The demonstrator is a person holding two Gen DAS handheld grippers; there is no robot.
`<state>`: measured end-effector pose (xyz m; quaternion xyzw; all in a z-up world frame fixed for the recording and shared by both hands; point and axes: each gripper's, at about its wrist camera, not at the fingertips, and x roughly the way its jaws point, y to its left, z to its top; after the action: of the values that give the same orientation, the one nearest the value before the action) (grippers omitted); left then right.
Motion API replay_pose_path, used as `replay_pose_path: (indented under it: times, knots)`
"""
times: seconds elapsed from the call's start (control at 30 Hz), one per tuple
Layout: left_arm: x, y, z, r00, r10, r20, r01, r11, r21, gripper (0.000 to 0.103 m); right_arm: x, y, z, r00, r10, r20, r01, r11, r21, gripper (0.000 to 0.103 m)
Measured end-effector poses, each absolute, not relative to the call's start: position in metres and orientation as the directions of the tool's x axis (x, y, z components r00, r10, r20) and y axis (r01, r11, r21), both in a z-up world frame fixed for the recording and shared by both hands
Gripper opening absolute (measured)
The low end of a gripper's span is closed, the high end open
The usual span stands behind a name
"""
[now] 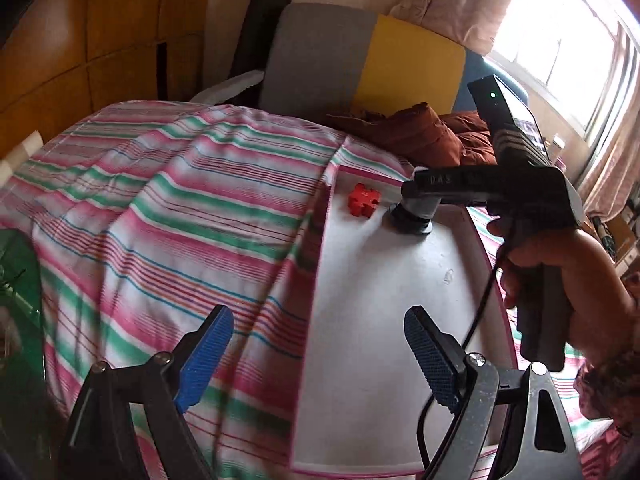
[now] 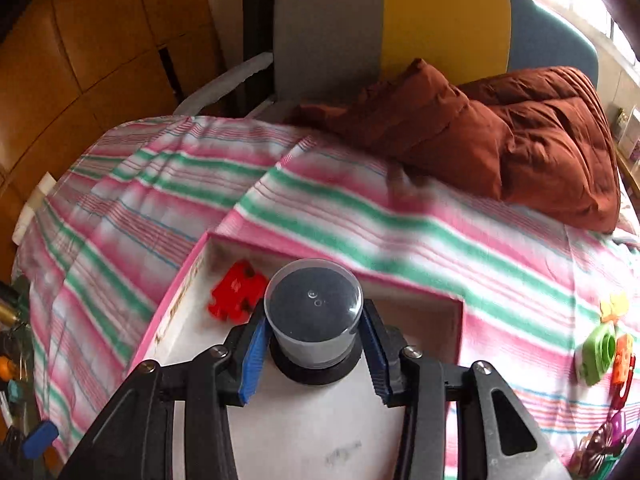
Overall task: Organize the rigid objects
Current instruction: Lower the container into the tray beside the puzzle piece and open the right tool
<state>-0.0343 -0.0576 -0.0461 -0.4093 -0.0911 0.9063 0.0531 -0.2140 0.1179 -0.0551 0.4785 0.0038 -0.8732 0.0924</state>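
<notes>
A shallow white box with a pink rim [image 2: 176,292] lies on the striped bedsheet. A red puzzle-shaped piece [image 2: 234,294] sits in its far left corner, also seen in the left wrist view [image 1: 363,199]. My right gripper [image 2: 314,320] is shut on a small round container [image 2: 314,304] with a clear lid and a black base, held over the box floor beside the red piece. From the left wrist view the container [image 1: 408,222] hangs low over the box [image 1: 360,320] under the hand-held right gripper [image 1: 412,208]. My left gripper [image 1: 318,320] is open and empty, over the box's near left edge.
A rust-brown pillow and quilt [image 2: 520,152] lie at the head of the bed, before a grey, yellow and blue headboard [image 2: 440,20]. Several colourful toys [image 2: 598,352] lie on the sheet right of the box. A green object [image 1: 16,280] is at the far left.
</notes>
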Motion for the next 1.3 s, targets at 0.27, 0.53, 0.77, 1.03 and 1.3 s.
replay_pose_path:
  times: [0.27,0.53,0.77,1.03,1.3]
  knots:
    - [-0.036,-0.068,-0.047,-0.653,0.164,-0.739,0.013,-0.974,-0.228,0.088,-0.226,0.093,-0.054,-0.542,-0.199,-0.816,0.193,-0.975,0.109,0.044]
    - [-0.034,-0.063,-0.048,-0.654,0.164,-0.739,0.010,-0.974,-0.226,0.089,-0.208,0.105,-0.043,-0.530,-0.171,-0.831,0.198,-0.977,0.075,0.054]
    - [-0.031,-0.052,-0.048,-0.644,0.177,-0.745,0.004,-0.972,-0.235,0.090,-0.169,0.134,-0.029,-0.548,-0.240,-0.801,0.191,-0.969,0.159,0.054]
    - [-0.023,-0.035,-0.044,-0.647,0.189,-0.739,-0.029,-0.974,-0.224,0.092,-0.131,0.160,-0.025,-0.545,-0.257,-0.798,0.146,-0.967,0.211,0.054]
    - [-0.016,-0.028,-0.042,-0.639,0.202,-0.742,-0.033,-0.971,-0.236,0.094,-0.086,0.181,-0.026,-0.557,-0.243,-0.794,0.118,-0.970,0.214,0.054]
